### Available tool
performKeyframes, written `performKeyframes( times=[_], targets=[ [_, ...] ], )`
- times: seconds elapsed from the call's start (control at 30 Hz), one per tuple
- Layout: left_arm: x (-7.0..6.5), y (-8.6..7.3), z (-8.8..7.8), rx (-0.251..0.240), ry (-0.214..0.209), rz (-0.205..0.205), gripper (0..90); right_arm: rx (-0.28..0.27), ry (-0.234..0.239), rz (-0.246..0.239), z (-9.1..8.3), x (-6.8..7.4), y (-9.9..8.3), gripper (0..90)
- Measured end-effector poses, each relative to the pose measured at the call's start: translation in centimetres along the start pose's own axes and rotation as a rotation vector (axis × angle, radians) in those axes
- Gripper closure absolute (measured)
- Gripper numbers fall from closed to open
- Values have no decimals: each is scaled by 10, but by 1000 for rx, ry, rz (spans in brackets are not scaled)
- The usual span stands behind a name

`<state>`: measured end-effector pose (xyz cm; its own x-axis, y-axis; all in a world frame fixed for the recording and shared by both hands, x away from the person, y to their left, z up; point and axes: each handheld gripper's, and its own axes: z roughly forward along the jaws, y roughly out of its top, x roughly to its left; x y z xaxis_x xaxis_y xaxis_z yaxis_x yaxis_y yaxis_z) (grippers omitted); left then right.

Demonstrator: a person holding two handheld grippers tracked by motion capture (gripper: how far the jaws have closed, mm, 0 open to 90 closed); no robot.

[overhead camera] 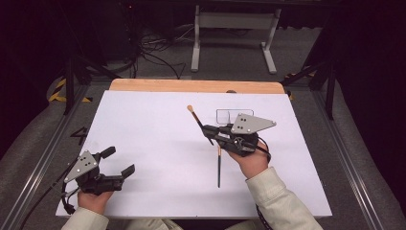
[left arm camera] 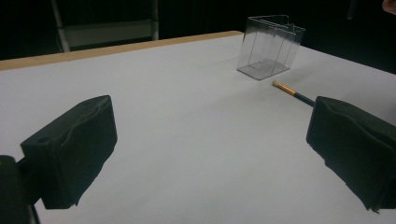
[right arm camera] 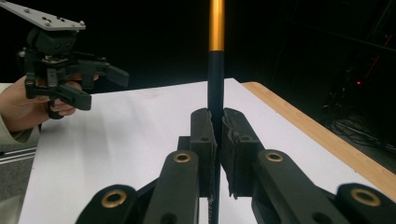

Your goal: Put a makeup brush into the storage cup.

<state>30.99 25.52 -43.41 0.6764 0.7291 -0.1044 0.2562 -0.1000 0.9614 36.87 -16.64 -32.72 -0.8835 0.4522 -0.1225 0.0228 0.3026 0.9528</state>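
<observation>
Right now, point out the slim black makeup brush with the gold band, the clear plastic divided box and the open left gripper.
makeup brush [right arm camera: 215, 70]: right gripper view, black handle above the jaws.
clear plastic box [left arm camera: 270, 46]: left gripper view, front wall.
left gripper [overhead camera: 119, 160]: high view, gap between its fingertips.

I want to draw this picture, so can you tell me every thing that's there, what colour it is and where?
brush: one, black handle, gold band, pale tip; held in the right tool, tip toward the table's far edge
box: one, clear plastic, with dividers inside; on the sheet near the far edge
sheet: one, white; covering the table
table: one, light wood; its far edge shows past the sheet
frame: one, white metal; on the floor behind the table
cables: several, black; on the floor behind the table
right tool: one, black with grey plate; shut on the brush, right of centre
left tool: one, black with grey plate; open, near left corner
hands: two, in pale sleeves; at the near edge
</observation>
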Motion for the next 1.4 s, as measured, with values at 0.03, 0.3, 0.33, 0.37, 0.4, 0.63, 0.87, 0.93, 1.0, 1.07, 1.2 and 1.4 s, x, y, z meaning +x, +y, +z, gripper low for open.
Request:
performKeyframes(
  times=[0.03, 0.3, 0.33, 0.37, 0.4, 0.63, 0.87, 0.93, 1.0, 1.07, 1.2, 1.4],
  targets=[
    [0, 0, 0, 0, 0, 0, 25, -8, -3, 2, -1, -1, -1, 834],
    [0, 0, 0, -1, -1, -1, 25, -84, -38, 3, -10, -5, -5, 834],
    [0, 0, 0, -1, -1, -1, 25, -96, -43, 0, -11, -6, -5, 834],
    [0, 0, 0, -1, -1, -1, 25, -105, -46, -2, -12, -6, -6, 834],
    [0, 0, 0, -1, -1, -1, 25, -105, -46, -2, -12, -6, -6, 834],
    [0, 0, 0, 1, -1, -4, 25, -140, -77, -4, -18, -14, -11, 834],
    [0, 0, 1, 2, -1, -5, 25, -145, -114, 9, -24, -26, -14, 834],
    [0, 0, 1, 2, -2, -5, 25, -149, -126, 14, -25, -30, -15, 834],
    [0, 0, 1, 2, -1, -5, 25, -149, -138, 13, -26, -34, -16, 834],
    [0, 0, 1, 2, -1, -5, 25, -151, -151, 18, -26, -39, -17, 834],
    [0, 0, 1, 3, -1, -5, 25, -149, -168, 20, -27, -46, -19, 834],
    [0, 0, 1, 4, -1, -5, 25, -149, -199, 30, -27, -58, -22, 834]
  ],
)
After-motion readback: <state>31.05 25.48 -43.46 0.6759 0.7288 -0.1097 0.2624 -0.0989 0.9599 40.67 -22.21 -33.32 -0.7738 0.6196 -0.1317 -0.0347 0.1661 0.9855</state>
